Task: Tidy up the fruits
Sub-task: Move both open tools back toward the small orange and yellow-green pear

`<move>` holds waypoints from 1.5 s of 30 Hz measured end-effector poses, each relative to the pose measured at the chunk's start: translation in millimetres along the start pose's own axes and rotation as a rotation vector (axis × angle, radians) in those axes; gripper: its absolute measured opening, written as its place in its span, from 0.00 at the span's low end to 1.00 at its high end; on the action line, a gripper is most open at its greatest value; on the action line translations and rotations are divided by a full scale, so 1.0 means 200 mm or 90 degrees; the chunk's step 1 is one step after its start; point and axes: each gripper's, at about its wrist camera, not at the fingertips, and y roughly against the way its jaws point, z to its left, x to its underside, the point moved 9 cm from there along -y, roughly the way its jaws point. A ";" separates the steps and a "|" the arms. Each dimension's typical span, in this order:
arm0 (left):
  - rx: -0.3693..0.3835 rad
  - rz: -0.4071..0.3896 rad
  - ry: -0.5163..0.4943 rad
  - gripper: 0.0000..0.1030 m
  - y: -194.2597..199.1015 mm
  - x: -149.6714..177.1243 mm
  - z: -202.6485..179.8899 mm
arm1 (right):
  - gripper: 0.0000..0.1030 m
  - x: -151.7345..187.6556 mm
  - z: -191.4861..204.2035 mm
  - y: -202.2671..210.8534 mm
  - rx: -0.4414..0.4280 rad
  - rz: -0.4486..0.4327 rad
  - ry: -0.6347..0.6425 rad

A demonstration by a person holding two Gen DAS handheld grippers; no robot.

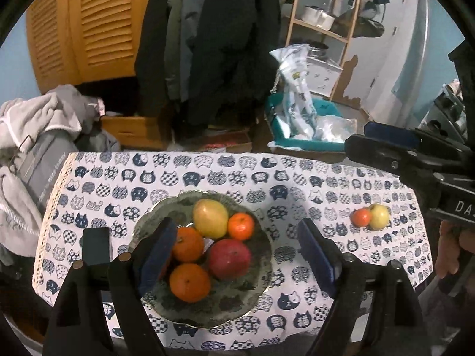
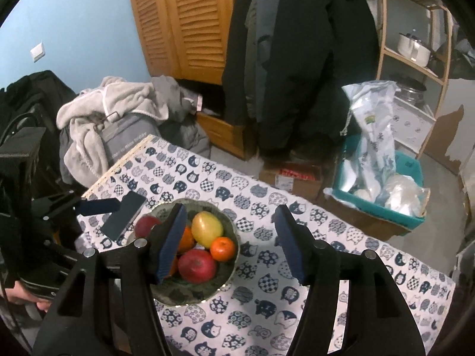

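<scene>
Fruits fill the plate [image 1: 261,270] mid-table; a small tomato [image 1: 362,217] and yellow apple [image 1: 379,215] sit touching near the right edge. Both the left gripper [image 1: 237,252] and right gripper [image 2: 231,243] gape empty (hovering above). Next, probably: fetch that pair.

- You have a table [image 1: 89,284] covered by a white tablecloth [image 1: 237,172] printed with dark blue cat heads, with a pale lace edge on its left side
- Directly on the cloth, left of middle, your greenish patterned bowl [image 1: 261,270] sits holding the fruit
- Just to the left of the bowl, a dark phone [image 1: 96,246] lies flat on the cloth
- Well apart from the bowl, toward the right end of the cloth, you see a small orange-red fruit [image 1: 361,217] and a yellow-green apple [image 1: 379,216] resting directly on it, touching each other
- The right wrist view shows you bare patterned cloth to the right of the bowl
</scene>
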 end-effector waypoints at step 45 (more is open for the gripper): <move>0.109 0.056 -0.152 0.88 -0.22 -0.02 -1.00 | 0.78 0.53 -1.01 0.50 0.164 -0.002 -0.158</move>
